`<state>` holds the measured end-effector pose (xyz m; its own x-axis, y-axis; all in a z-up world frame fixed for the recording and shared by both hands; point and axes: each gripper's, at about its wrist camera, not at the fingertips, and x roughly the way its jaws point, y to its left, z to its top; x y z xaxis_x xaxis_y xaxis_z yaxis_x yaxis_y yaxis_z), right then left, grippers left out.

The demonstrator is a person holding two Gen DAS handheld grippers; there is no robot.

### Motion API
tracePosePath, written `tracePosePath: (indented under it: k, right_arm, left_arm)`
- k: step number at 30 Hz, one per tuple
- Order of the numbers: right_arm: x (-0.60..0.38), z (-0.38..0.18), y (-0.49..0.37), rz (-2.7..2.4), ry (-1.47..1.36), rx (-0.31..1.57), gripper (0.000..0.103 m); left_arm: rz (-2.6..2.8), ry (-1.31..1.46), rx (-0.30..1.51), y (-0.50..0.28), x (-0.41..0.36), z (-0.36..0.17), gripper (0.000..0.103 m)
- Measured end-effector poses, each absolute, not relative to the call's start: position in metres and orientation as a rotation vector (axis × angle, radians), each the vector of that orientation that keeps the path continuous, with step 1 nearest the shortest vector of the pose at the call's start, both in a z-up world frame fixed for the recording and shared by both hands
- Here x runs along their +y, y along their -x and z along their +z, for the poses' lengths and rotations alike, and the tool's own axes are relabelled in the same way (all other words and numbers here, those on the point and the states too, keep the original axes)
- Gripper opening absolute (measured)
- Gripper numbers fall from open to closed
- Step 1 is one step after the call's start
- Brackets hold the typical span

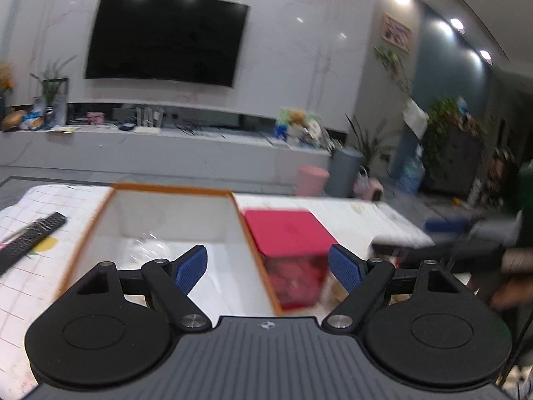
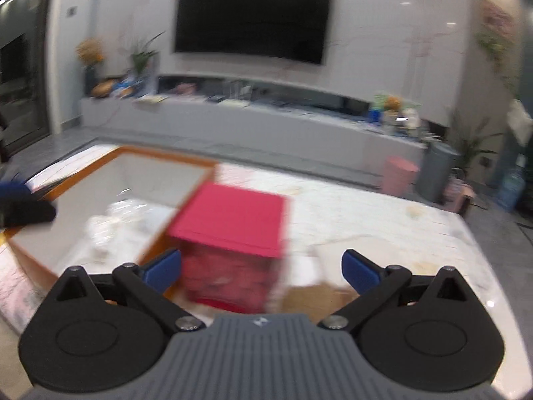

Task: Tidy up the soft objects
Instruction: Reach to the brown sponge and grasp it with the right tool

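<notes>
A white marble table (image 2: 383, 220) fills the lower half of both views, with a checked cloth (image 1: 40, 200) over its left part. On it stands a big open box (image 1: 173, 213) with orange outer walls and a white inside. Something clear and crinkly, like a plastic bag (image 2: 113, 223), lies on the floor of this box; the blur hides what it holds.

Touching the box's right wall stands a see-through container with a red lid (image 1: 286, 230). Red stuff fills it, too blurred to name. In the right wrist view a flat brown piece (image 2: 316, 295) lies on the table just right of this container.

A black remote (image 1: 30, 240) lies on the cloth, left of the box and apart from it.

The left gripper (image 1: 268, 268) has its jaws spread wide with nothing between the blue pads (image 1: 191, 268); it hangs over the near edge of the box and the container. The right gripper (image 2: 261, 271) is also spread wide and grips nothing; the red container sits ahead of it, nearer its left pad, with no contact visible. A hand (image 1: 509, 293) shows at the right edge of the left wrist view.
</notes>
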<state>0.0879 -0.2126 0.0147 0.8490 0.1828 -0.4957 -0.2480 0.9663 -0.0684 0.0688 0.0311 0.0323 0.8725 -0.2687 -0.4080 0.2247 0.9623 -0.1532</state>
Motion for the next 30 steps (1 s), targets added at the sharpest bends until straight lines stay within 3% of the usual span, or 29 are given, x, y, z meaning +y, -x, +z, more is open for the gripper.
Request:
tracePosePath:
  k: [9, 16, 19, 21, 22, 30]
  right_arm:
    - [-0.309, -0.009, -0.075, 0.068, 0.010, 0.501, 0.100]
    - [-0.296, -0.071, -0.082, 0.206, -0.033, 0.593, 0.099]
    - [-0.278, -0.087, -0.088, 0.243, -0.010, 0.635, 0.092]
    - [-0.268, -0.095, -0.092, 0.259, -0.018, 0.674, 0.078]
    - [-0.265, -0.099, -0.094, 0.272, -0.033, 0.687, 0.076]
    - [-0.276, -0.122, -0.109, 0.220, -0.118, 0.763, 0.073]
  left_arm:
    - [-0.360, 0.010, 0.524, -0.067, -0.014, -0.015, 0.097]
    - [-0.416, -0.044, 0.529, -0.053, -0.024, -0.043, 0.097]
    - [-0.428, -0.028, 0.554, -0.052, -0.023, -0.047, 0.097]
    - [-0.435, -0.022, 0.563, -0.050, -0.023, -0.048, 0.097]
    - [-0.435, -0.021, 0.568, -0.051, -0.022, -0.049, 0.097]
    - [-0.436, 0.028, 0.621, -0.055, -0.020, -0.055, 0.097]
